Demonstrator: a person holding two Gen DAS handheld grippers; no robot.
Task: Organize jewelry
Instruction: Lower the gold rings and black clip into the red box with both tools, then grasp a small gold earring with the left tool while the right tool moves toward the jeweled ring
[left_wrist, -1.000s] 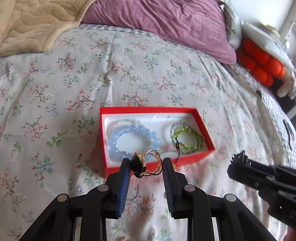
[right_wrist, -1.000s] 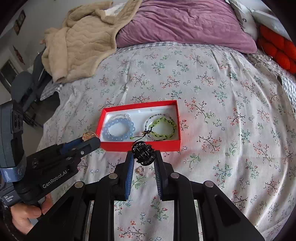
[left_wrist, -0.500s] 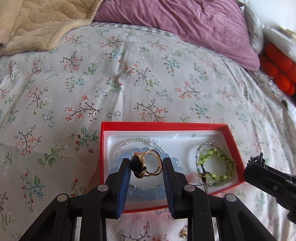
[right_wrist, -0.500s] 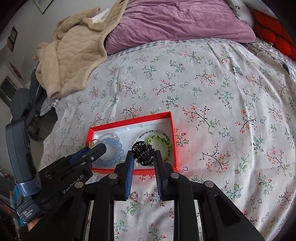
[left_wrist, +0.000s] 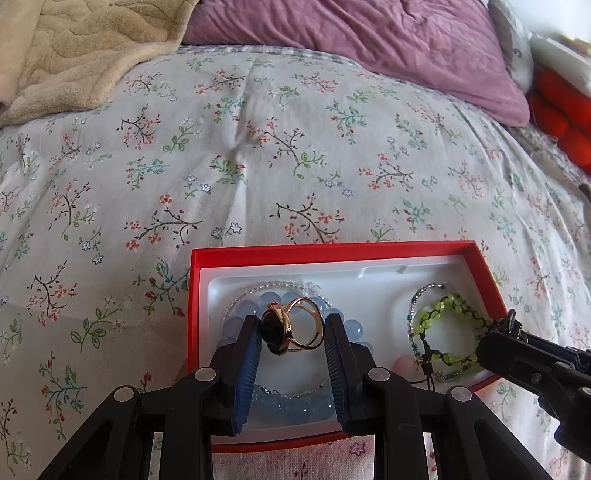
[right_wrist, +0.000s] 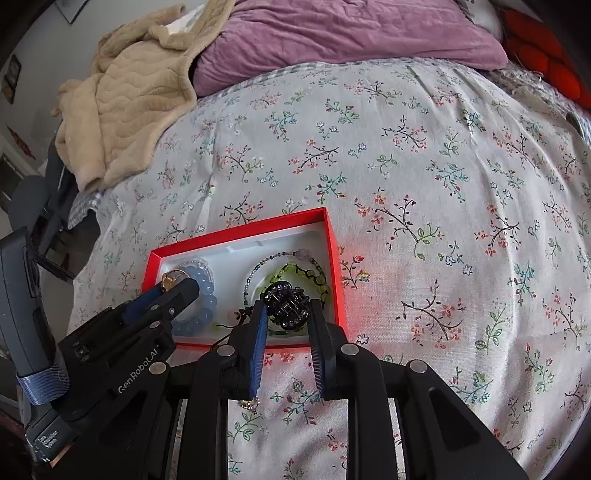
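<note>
The left gripper (left_wrist: 291, 332) holds a gold ring (left_wrist: 291, 326) with a dark oval stone clamped between its blue ribbed pads (left_wrist: 245, 373). The ring sits over the left half of a shallow red box (left_wrist: 332, 250), directly above a pale blue bead bracelet (left_wrist: 295, 404) lying in the box's white molded insert. A thinner strand of clear beads (left_wrist: 273, 286) curves just behind the blue bracelet.

The right gripper (right_wrist: 286, 317) is closed on a black hair claw (right_wrist: 286, 304) studded with small clear stones. The claw hangs over the right half of the box (right_wrist: 334, 258), above a green bead bracelet (right_wrist: 295, 269) on black cord and a thin beaded strand (right_wrist: 258, 266). In the left wrist view the right gripper (left_wrist: 517, 343) reaches in over the box's right wall.

The box has low straight walls and sharp corners; its near wall lies just ahead of both grippers. A small sparkling piece (right_wrist: 249, 404), partly hidden, lies on the bedspread below the right gripper's left finger.

The box rests on a soft white bedspread (right_wrist: 424, 184) printed with small floral sprigs, which spreads wide and open beyond and to the right of the box. A crumpled purple pillow (right_wrist: 351, 33) lies at the far edge, a beige quilted blanket (right_wrist: 125, 107) at far left, and an orange object (left_wrist: 557, 114) at far right.
</note>
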